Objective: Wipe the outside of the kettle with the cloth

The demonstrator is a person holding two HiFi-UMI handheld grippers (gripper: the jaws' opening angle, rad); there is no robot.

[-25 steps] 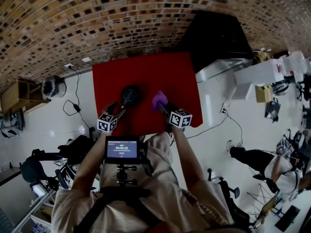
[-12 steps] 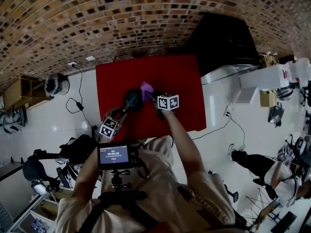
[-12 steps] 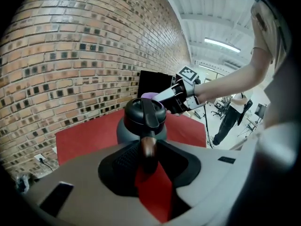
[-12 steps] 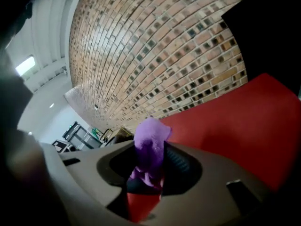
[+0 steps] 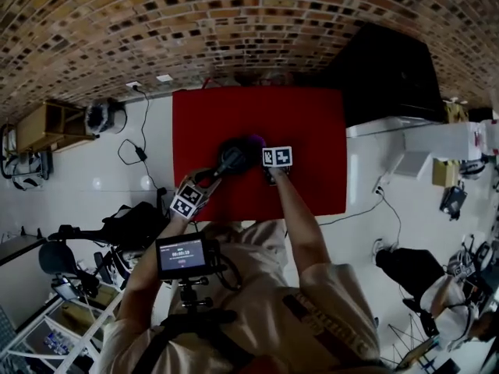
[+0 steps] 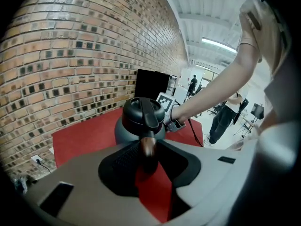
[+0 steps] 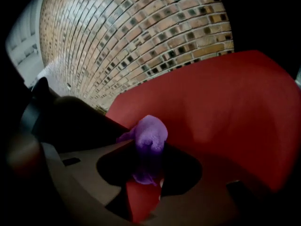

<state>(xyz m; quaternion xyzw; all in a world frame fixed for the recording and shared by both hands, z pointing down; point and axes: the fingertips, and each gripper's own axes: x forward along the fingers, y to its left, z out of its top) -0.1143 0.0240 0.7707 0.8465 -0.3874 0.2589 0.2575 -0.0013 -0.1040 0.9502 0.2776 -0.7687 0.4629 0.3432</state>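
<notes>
A dark kettle [image 5: 231, 157] stands on the red table [image 5: 312, 123]. In the left gripper view the kettle [image 6: 139, 119] sits just ahead, with its lid and handle facing me. My left gripper [image 6: 148, 155] has just been closing and is shut on the kettle's handle [image 6: 147, 145]. From the head view, the left gripper [image 5: 214, 174] reaches in from the lower left. My right gripper [image 7: 147, 160] is shut on a purple cloth [image 7: 150, 134]. The cloth [image 5: 254, 142] lies against the kettle's right side, and the kettle's dark body [image 7: 70, 121] fills the left of the right gripper view.
A brick wall [image 5: 234, 29] runs behind the table. A black cabinet [image 5: 382, 68] stands at the table's far right corner. Cables [image 5: 136, 150] lie on the white floor to the left. A small monitor [image 5: 183, 255] hangs at my chest. Another person [image 5: 421, 275] is at lower right.
My right gripper has come down and to the left, bringing the purple cloth from beside the kettle up against it. The left gripper has stayed at the kettle's handle.
</notes>
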